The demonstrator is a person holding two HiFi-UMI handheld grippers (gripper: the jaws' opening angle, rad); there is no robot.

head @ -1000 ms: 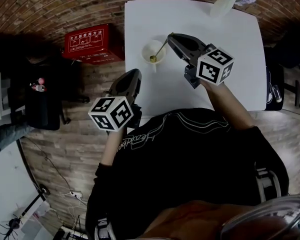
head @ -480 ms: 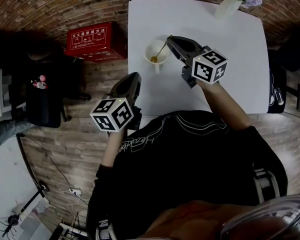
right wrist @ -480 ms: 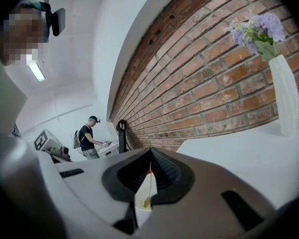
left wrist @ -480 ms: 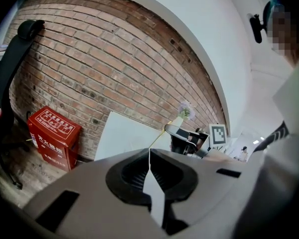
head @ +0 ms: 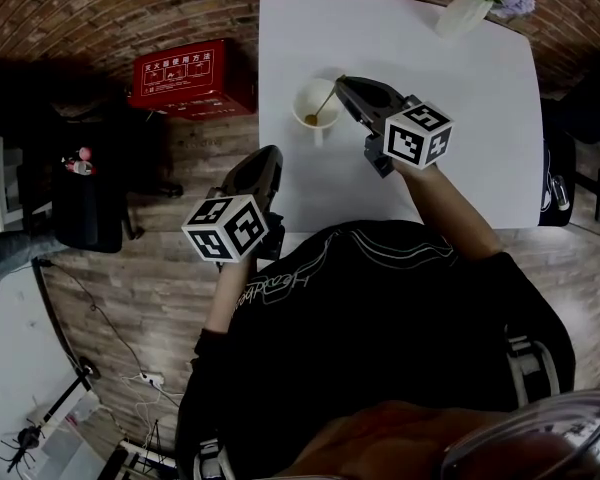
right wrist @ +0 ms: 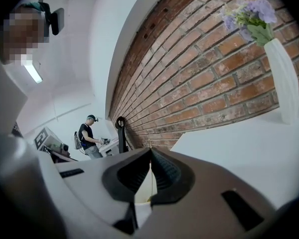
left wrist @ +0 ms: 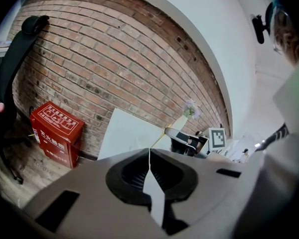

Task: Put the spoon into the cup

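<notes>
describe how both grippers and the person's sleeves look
The left gripper and right gripper are grey, beak-shaped shells with black ribbed pads. Each carries a white cube with black square markers. The black top, printed in white, leaves the forearms bare.

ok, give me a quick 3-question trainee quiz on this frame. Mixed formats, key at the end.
1. Multiple choice: the right gripper is A) open B) shut on the spoon C) shut on nothing.
2. True or false: the left gripper holds the cup.
3. Fill in: the spoon's bowl sits inside the ___.

Key:
1. B, it pinches the handle's top end.
2. False. Its jaws are together on nothing, away from the cup.
3. cup
</notes>
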